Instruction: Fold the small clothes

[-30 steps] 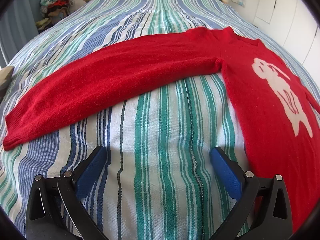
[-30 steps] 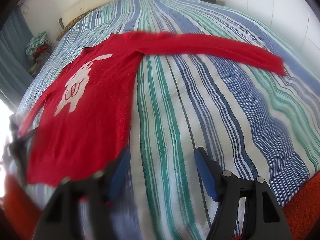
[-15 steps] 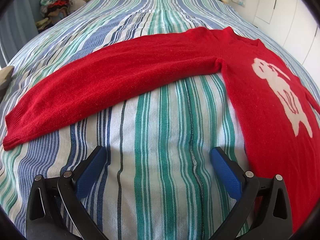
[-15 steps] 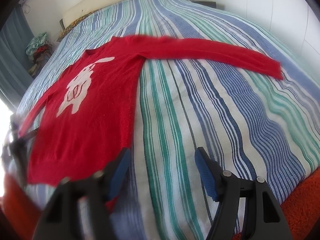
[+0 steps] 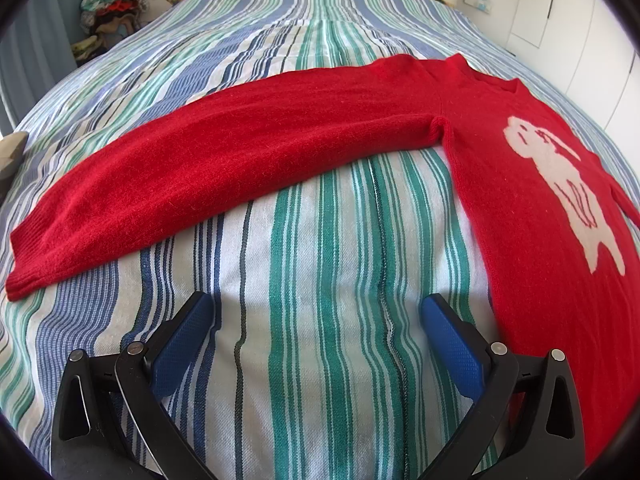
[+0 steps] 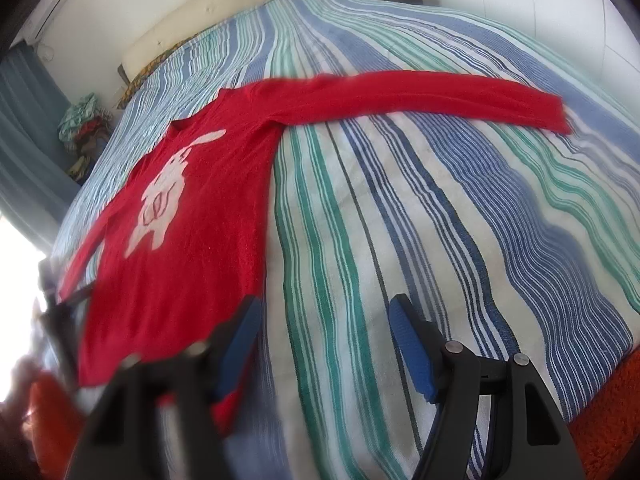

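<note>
We hold the left tool and right tool spread apart and empty above bare striped bed, flanking the red sweater lying flat, sleeves outstretched.

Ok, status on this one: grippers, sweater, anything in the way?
Left gripper open, empty. Right gripper open, empty. Red sweater flat on bed, sleeves spread, unfolded. Nothing obstructing.
</note>
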Demonstrator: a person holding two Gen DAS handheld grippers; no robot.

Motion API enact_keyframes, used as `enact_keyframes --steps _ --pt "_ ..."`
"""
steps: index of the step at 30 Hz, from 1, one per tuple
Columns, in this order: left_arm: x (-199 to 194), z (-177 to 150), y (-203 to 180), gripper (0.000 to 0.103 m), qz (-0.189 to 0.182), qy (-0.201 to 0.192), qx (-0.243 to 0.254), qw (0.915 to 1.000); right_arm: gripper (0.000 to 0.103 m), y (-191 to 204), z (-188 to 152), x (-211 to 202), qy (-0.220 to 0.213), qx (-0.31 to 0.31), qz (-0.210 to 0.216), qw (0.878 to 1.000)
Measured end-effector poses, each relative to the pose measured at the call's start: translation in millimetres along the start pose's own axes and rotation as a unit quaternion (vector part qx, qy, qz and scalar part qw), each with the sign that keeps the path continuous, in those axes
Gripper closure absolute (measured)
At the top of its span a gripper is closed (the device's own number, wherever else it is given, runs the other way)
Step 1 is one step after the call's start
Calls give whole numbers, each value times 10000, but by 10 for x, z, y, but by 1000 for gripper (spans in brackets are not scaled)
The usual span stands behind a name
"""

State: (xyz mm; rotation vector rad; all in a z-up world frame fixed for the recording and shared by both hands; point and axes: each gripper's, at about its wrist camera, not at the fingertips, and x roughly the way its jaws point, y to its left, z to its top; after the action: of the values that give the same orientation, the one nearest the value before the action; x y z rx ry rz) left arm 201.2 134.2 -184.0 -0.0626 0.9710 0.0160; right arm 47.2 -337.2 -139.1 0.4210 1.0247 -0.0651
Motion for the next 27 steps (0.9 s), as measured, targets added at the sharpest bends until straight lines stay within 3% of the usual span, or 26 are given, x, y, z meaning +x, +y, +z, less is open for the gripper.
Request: enact_keyframes --steps 3,8,11,15,20,22,24,26,27 --pt "1 -3 -2 0 0 -2 0 10000 36 -229 141 -131 -248 583 222 9977" --pt "-14 -8 -10 0 -3 -5 -6 10000 13 -857 605 -348 -830 1627 326 9826" --pt "-9 -3 -6 0 3 -5 -1 10000 13 -1336 872 -334 -1026 2427 563 9630" --pt "-3 -1 -1 0 9 -6 5 10000 13 -1857 1085 -119 -954 3411 785 9319" --pt "-5 0 0 0 21 -7 11 10000 20 -2176 1249 207 -744 3915 575 9154" --pt "-5 -1 0 0 17 -12 3 10000 22 -2210 1338 277 -842 3981 453 9123" --pt "0 -7 -8 0 20 -22 6 10000 38 -2183 1468 335 -966 3871 464 9158" --pt "1 -11 -7 0 5 -38 -4 10000 98 -2149 1576 406 -848 3642 78 9274" --pt "-1 -19 -1 0 -4 -50 -16 10000 98 -2125 1607 420 -785 3589 -214 9298"
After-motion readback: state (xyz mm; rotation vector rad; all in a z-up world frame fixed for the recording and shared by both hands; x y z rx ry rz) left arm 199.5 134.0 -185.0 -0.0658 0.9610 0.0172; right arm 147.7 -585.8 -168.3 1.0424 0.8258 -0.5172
